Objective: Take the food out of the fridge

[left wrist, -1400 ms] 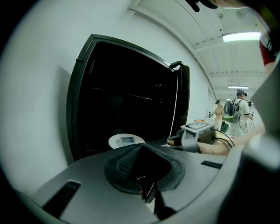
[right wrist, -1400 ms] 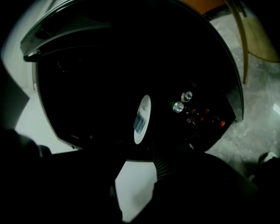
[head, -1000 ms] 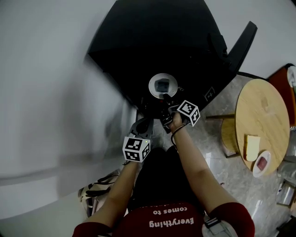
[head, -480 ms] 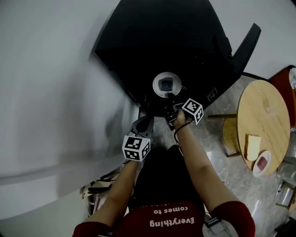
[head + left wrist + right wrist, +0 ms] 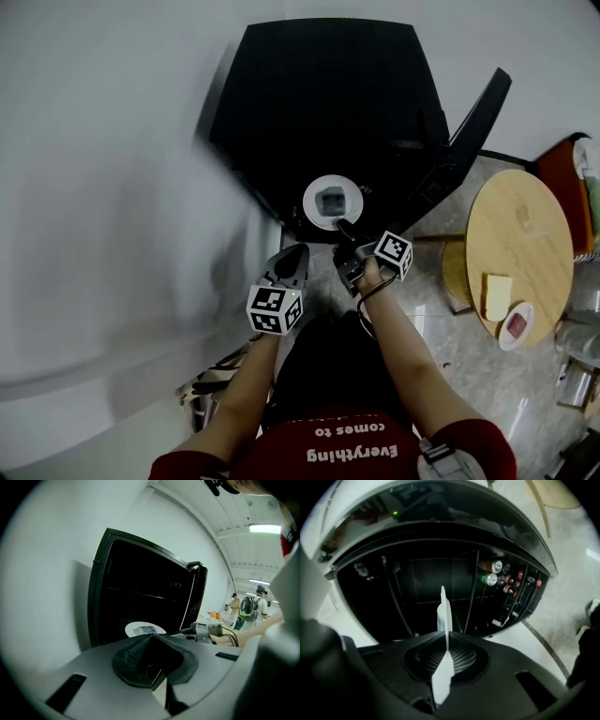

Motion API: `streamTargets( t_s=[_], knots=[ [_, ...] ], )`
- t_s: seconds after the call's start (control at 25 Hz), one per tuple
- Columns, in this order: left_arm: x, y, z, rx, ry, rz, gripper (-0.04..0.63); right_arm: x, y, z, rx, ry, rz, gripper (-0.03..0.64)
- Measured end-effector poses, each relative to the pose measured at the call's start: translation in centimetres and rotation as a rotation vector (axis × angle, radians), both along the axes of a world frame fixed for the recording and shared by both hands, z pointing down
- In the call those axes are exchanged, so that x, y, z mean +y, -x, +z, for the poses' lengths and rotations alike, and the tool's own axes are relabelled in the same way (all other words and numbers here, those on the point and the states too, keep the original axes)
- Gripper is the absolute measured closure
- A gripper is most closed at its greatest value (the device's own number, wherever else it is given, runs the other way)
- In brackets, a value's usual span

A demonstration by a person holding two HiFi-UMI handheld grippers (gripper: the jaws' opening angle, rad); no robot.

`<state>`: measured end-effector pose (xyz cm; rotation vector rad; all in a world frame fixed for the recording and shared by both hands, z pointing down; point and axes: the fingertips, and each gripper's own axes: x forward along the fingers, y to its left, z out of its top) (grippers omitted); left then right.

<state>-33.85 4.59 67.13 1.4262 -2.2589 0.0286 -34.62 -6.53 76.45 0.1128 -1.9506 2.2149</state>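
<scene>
**Two grippers at the open fridge, the right one clamped on the plate**

Two changes stand out against a second ago. The black fridge point(image 5: 319, 94) stands open against the white wall as before, but the white plate point(image 5: 312, 210) now lies closer to the fridge's front lip than it did. The right gripper point(image 5: 343, 228) has just been closing its jaws. They now pinch the plate's near rim, and the right gripper view shows the thin white edge squeezed between the pads. A second ago that gripper only reached up to the plate.

The fridge door point(image 5: 473, 117) is swung out to the right. Its inner shelf point(image 5: 513, 588) holds a reddish can point(image 5: 492, 566), a green can point(image 5: 489, 579) and some small red-capped items too small to identify. The fridge's dark interior shows bare wire racks.

A round wooden table point(image 5: 525, 225) stands well apart on the right. On it are a pale yellowish block point(image 5: 495, 294) and, just beside it, a small dish point(image 5: 506, 339) with something reddish in it.

The white plate carries the food point(image 5: 332, 200), a small greyish square piece at its centre.

The left gripper point(image 5: 300, 251) hangs just left of the right one, short of the plate. Its jaws are pressed together with nothing between them.
</scene>
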Motion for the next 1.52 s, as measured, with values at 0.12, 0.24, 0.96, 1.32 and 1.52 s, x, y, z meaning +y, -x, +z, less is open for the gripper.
streamTargets(
  t_s=[0.12, 0.24, 0.96, 1.32, 1.52],
  knots=[
    [-0.1, -1.0, -2.3, 0.018, -0.005, 0.029, 0.594, 0.9, -1.7, -2.8, -0.026, 0.016, -0.02, 0.595],
    [0.4, -2.4, -5.4, 0.03, -0.022, 0.055, 0.594, 2.1, -3.8, -6.3, -0.04, 0.035, -0.041, 0.595],
    [2.2, -8.4, -19.7, -0.144, -0.169, 0.188, 0.594, 5.6, -15.4, -21.8, -0.183, -0.02, -0.109, 0.595],
    [1.7, -11.9, -20.2, -0.148, -0.175, 0.246, 0.594, 6.0, -18.0, -23.2, -0.2, -0.039, -0.067, 0.595],
    [0.9, -14.0, -21.9, -0.165, -0.185, 0.269, 0.594, 5.7, -20.4, -24.8, -0.215, -0.057, -0.054, 0.595]
  ],
)
